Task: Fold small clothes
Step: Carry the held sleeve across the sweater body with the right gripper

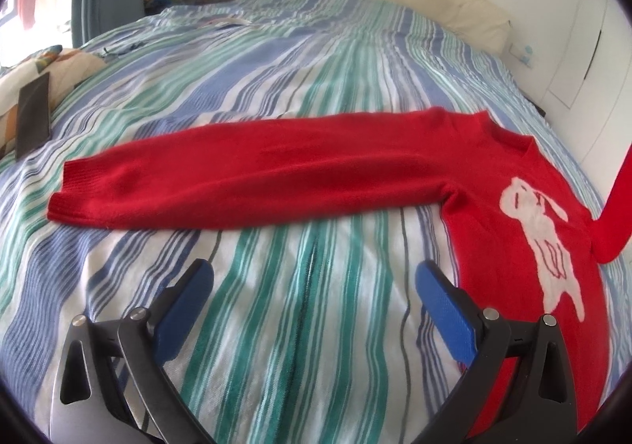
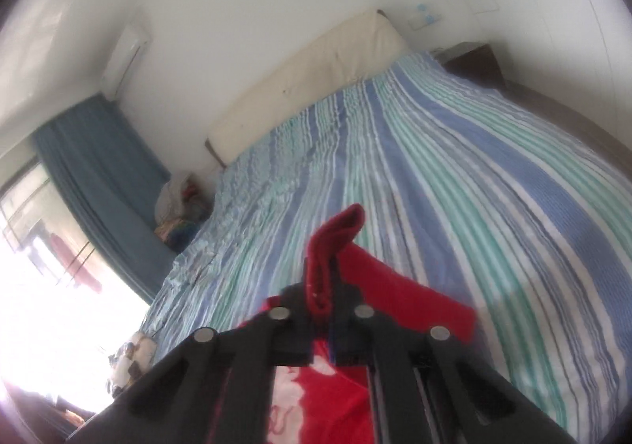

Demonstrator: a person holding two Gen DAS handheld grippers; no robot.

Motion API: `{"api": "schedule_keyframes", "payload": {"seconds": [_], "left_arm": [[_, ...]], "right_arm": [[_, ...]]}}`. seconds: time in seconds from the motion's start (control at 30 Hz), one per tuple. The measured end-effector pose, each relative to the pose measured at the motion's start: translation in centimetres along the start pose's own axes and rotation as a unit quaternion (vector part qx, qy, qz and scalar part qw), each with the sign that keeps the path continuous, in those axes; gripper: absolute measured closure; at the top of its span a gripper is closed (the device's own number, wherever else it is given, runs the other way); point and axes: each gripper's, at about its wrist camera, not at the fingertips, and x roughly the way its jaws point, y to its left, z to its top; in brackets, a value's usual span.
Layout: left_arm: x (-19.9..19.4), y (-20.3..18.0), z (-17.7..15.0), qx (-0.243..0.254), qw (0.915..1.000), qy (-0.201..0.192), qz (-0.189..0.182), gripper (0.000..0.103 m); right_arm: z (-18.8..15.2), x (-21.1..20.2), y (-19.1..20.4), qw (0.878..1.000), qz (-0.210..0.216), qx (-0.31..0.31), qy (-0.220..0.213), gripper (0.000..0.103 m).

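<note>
Lying flat on the striped bedspread (image 1: 308, 61), the red sweater (image 1: 493, 175) has its body at the right and one sleeve (image 1: 237, 171) stretched leftward, long axis running left to right across the view. The left gripper (image 1: 314, 278) hovers released, jaws spread wide, just near of that sleeve and closer to it than the other tool. The right gripper (image 2: 322, 286) is clenched on the other sleeve's cuff (image 2: 335, 242), lifted off the bed. A white animal figure (image 1: 541, 230) marks the chest; no readable writing or brand shows.
</note>
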Motion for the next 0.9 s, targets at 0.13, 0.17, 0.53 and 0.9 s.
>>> {"api": "schedule_keyframes", "payload": {"seconds": [0.13, 0.17, 0.53, 0.9], "left_arm": [[0.2, -0.1, -0.2, 0.006, 1.0000, 0.008, 0.002, 0.001], [0.3, -0.1, -0.2, 0.007, 0.9999, 0.008, 0.003, 0.001], [0.9, -0.2, -0.3, 0.009, 0.9996, 0.025, 0.012, 0.001], [1.3, -1.2, -0.7, 0.027, 0.9987, 0.032, 0.030, 0.001]], "right_arm": [[-2.5, 6.3, 8.1, 0.996, 0.038, -0.058, 0.048, 0.099], [-3.6, 7.9, 9.5, 0.995, 0.041, -0.071, 0.061, 0.099], [-15.3, 19.9, 6.6, 0.953, 0.139, 0.077, 0.257, 0.046], [-15.0, 14.5, -5.6, 0.961, -0.118, 0.019, 0.248, 0.057]]}}
